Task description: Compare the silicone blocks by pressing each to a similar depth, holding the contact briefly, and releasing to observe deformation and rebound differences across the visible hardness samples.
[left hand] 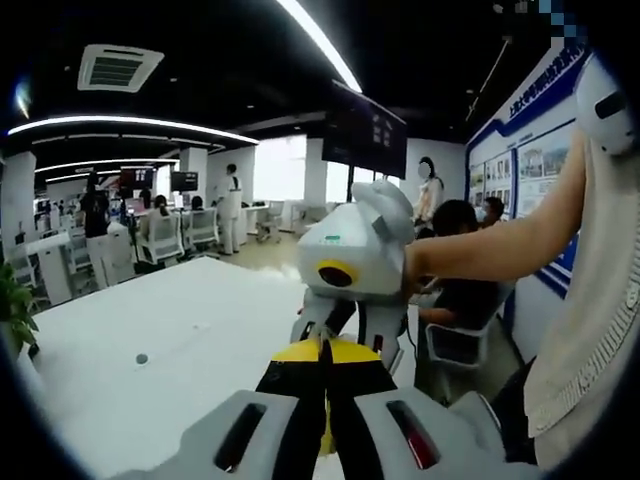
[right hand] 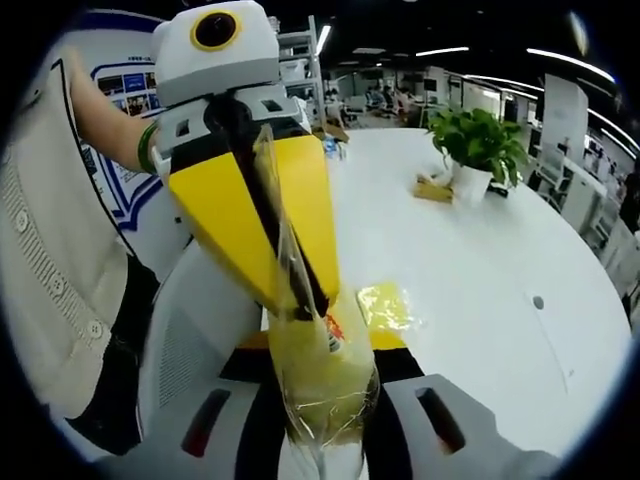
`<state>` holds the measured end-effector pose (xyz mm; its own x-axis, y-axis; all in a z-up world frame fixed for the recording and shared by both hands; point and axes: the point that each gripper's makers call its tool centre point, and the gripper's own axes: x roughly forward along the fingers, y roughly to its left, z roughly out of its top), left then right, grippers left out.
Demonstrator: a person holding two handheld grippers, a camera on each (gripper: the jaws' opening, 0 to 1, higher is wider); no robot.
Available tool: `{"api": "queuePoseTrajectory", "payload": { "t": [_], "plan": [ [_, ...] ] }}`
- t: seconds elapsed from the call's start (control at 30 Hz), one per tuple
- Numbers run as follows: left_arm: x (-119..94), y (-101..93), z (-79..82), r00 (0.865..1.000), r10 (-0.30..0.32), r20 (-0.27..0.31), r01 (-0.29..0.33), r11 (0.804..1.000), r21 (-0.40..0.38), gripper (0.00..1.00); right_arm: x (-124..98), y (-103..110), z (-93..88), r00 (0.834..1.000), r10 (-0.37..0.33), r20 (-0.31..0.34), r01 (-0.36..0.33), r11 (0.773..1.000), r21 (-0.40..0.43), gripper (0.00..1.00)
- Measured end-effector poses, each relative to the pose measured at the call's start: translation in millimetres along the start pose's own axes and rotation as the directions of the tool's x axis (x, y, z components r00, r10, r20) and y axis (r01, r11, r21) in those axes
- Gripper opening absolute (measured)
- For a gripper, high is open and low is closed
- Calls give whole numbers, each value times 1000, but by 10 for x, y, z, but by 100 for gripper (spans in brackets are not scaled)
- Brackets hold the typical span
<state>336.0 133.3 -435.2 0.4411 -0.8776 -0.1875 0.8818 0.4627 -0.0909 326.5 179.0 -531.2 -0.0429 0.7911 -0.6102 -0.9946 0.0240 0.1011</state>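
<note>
I see both tools closed on one clear bag (right hand: 318, 372) at the bottom middle. A yellow block (right hand: 385, 305) lies on the white worktop (right hand: 480, 270), with a plant (right hand: 478, 145) at upper right.

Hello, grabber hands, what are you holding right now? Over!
Left gripper and right gripper both shut on clear plastic bag with something yellow inside. Yellow piece lying on white table. Potted plant farther off, nothing blocking.

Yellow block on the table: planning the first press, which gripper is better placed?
Right, probably: the yellow block lies just beyond the right gripper, while the left gripper faces the opposite way. Both pinch the plastic bag now.
</note>
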Motion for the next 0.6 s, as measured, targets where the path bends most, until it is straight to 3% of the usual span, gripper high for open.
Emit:
{"api": "queuePoseTrajectory", "payload": {
  "t": [0.6],
  "plan": [
    [-30, 37, -77, 1000, 7, 6, -7, 998, -56, 0, 64, 5, -59, 999, 11, -35, -11, 1000, -19, 24]
  ]
}}
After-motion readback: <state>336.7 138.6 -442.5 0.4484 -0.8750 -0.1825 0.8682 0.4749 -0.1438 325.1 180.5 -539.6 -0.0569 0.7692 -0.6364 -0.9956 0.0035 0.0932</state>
